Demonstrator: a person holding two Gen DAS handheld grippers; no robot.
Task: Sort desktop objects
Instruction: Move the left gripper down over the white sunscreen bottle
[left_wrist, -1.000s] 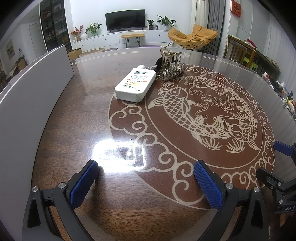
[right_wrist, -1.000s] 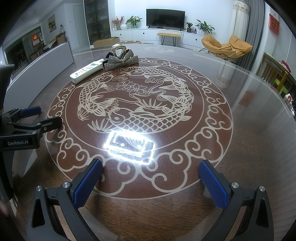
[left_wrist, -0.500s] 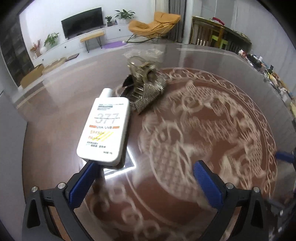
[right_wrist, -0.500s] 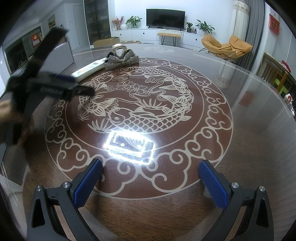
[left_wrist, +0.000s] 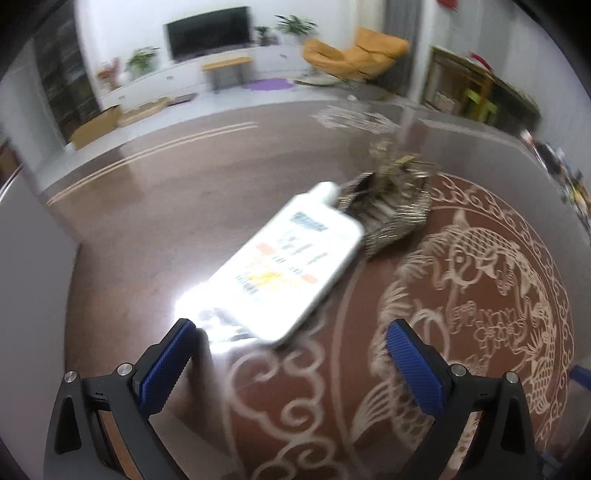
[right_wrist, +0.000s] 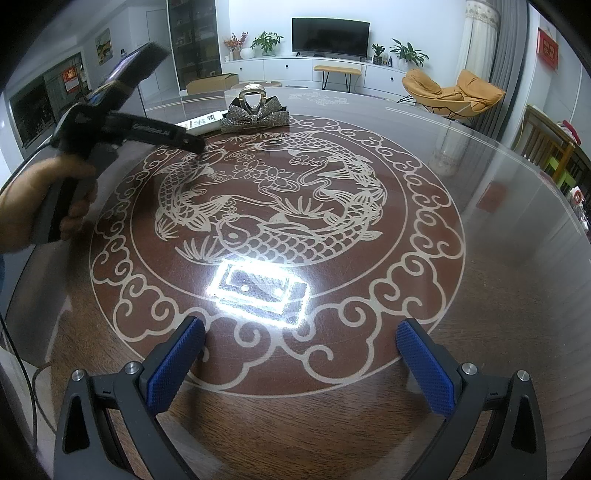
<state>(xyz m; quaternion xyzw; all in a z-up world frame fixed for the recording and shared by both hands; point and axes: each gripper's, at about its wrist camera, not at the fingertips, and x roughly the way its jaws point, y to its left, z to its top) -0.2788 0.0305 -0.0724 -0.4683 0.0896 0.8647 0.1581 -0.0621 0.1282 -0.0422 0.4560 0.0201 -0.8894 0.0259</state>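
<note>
We see our left gripper (left_wrist: 288, 354) wide open, holding nothing, the flat white plastic bottle (left_wrist: 286, 271) lying just ahead; right gripper (right_wrist: 301, 360) also wide open, empty.

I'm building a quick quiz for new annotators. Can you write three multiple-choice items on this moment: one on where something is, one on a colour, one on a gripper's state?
1. The white bottle lies: A) beside the sparkly bow clip B) in a drawer C) on the orange chair
2. The pads are: A) red B) blue C) green
3. The left hand-held gripper is: A) shut on the bottle B) open, empty C) out of view

Answers: A, cap end next to the clip on the table; B, both pads are blue; B, jaws spread, nothing between.
</note>
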